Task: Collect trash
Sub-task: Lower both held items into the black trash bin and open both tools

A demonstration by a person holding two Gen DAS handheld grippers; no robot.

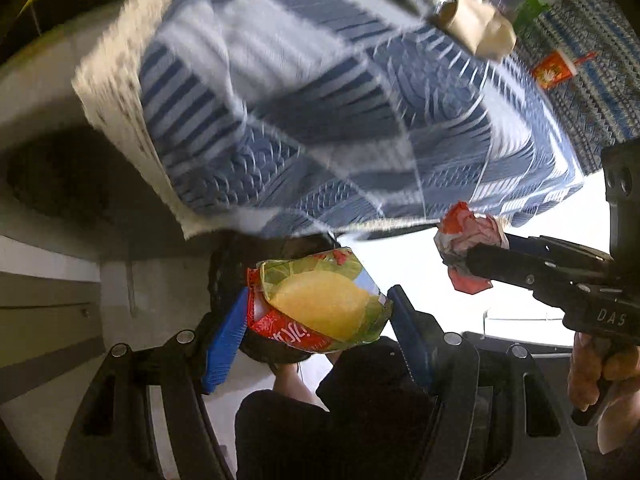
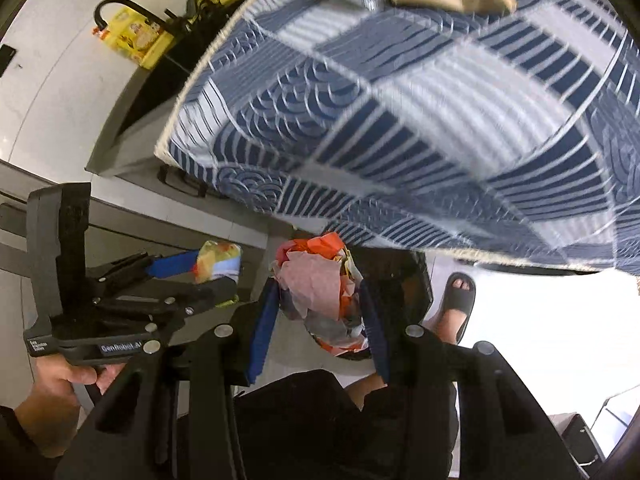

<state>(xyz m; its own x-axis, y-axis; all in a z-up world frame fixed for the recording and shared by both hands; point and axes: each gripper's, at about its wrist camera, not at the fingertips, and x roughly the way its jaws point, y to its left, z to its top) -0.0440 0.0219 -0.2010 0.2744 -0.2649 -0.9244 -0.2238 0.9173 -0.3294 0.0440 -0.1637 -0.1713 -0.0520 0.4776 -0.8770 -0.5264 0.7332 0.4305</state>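
Filling the top of both views, a table under a blue-and-white patterned cloth (image 2: 400,120) hangs over the scene, its fringed edge running just beyond both grippers. Below that edge lies pale tiled floor (image 2: 44,80), bright and blown out on the right. On the cloth's far side sit a crumpled brown paper bag (image 1: 476,28) and a small red carton (image 1: 554,70), well apart from the grippers. Off the table's left corner, on the floor, stands a yellow package (image 2: 136,40) with dark gear (too blurred to name). The person's sandalled foot (image 2: 458,304) rests on the floor to the right. The left gripper (image 1: 318,320) pinches a chip bag (image 1: 320,300) printed with a yellow crisp, its blue pads (image 1: 224,344) pressed on either side. The right gripper (image 2: 316,312) clamps a crumpled red-and-white wrapper (image 2: 320,288) between its pads. Both loads hang side by side, near each other but apart, below the table edge.
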